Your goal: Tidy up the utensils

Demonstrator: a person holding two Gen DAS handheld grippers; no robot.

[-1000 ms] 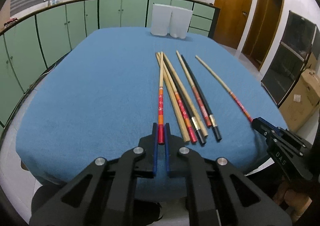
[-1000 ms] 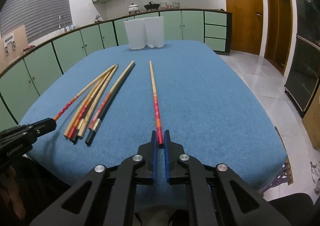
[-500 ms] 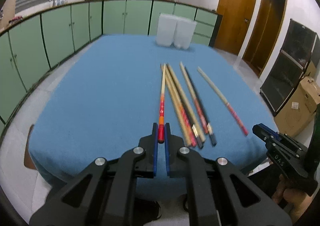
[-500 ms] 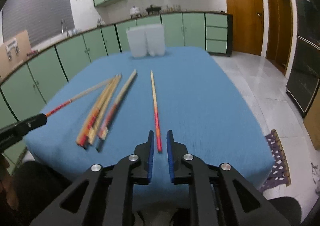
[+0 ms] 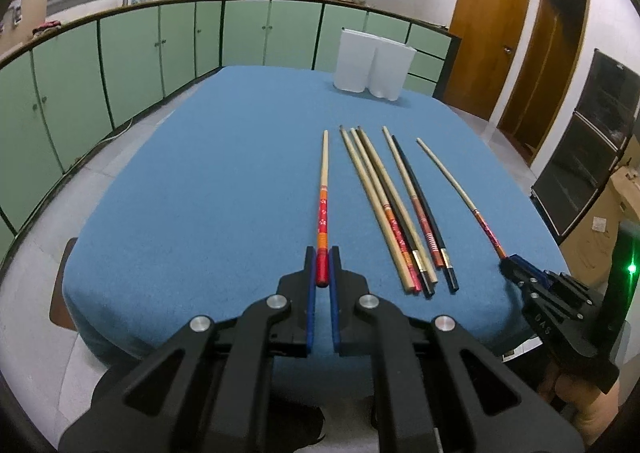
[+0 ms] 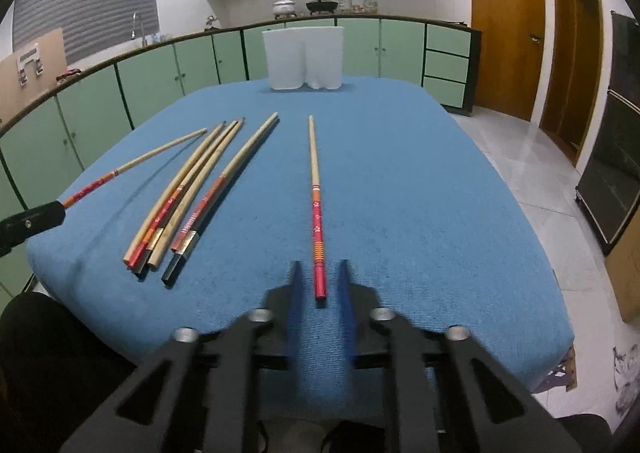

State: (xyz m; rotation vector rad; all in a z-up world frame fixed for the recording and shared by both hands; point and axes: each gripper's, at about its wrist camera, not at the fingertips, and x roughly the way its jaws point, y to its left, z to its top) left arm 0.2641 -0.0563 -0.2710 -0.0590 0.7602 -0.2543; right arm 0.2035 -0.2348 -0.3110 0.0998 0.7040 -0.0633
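A blue-clothed counter (image 6: 420, 181) carried a bundle of chopsticks (image 6: 188, 197) at nine o'clock, one chopstick (image 6: 316, 197) at centre, and white containers (image 6: 304, 57) at twelve.

Both wrist cameras look down, close, across the blue table (image 5: 224, 173).

my left gripper (image 5: 322, 277) is matte black plastic, two angular arms with triangular cut-outs filling the bottom of the frame, each carrying two round silver screws. the fingers (image 5: 310, 305) are lined with blue pads. my right gripper (image 6: 318, 281) is built the same, blurred at the tips. at the lower right of the left view its black side bears pale raised lettering.
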